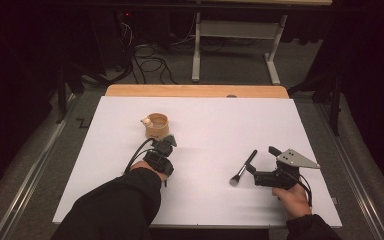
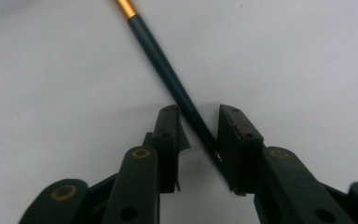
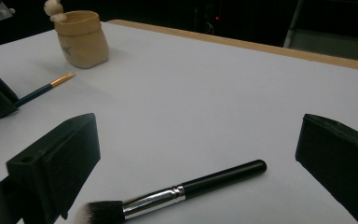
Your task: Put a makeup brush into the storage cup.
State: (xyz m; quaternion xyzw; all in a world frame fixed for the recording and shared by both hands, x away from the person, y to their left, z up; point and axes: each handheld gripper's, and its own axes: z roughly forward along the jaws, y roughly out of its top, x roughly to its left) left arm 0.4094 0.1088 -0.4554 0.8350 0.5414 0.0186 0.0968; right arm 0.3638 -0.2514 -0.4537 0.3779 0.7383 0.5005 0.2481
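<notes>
Two hand-held grippers worked over a white table (image 1: 205, 200) bearing two brushes and a wooden cup (image 1: 157, 126). The left gripper (image 2: 196, 135) straddled the dark teal handle of a slim brush (image 2: 168, 74), its jaws narrowly parted with the handle running slantwise between them, close against the right-hand pad (image 2: 235, 140); whether the pads already pressed on it could not be told. From the right gripper view this brush lay flat in front of the cup, gold ferrule toward it. The right gripper (image 3: 196, 154) stood wide open and empty above a makeup brush (image 3: 182, 191), which lay flat just before its jaws, bristles toward the person in the high view. Both brushes were judged light and rigid along the handle; the slim round handle was likely smooth and apt to roll or swivel in a loose pinch. A hold on the handle near mid-length, clear of the bristles, seemed soundest. The cup, with a small figure on its rim, appeared light enough to tip if knocked by the left gripper just beside it. Open surface lay between the two grippers and toward the far wooden edge (image 1: 195, 91); the makeup brush lay nearer the table's right and near edges.
</notes>
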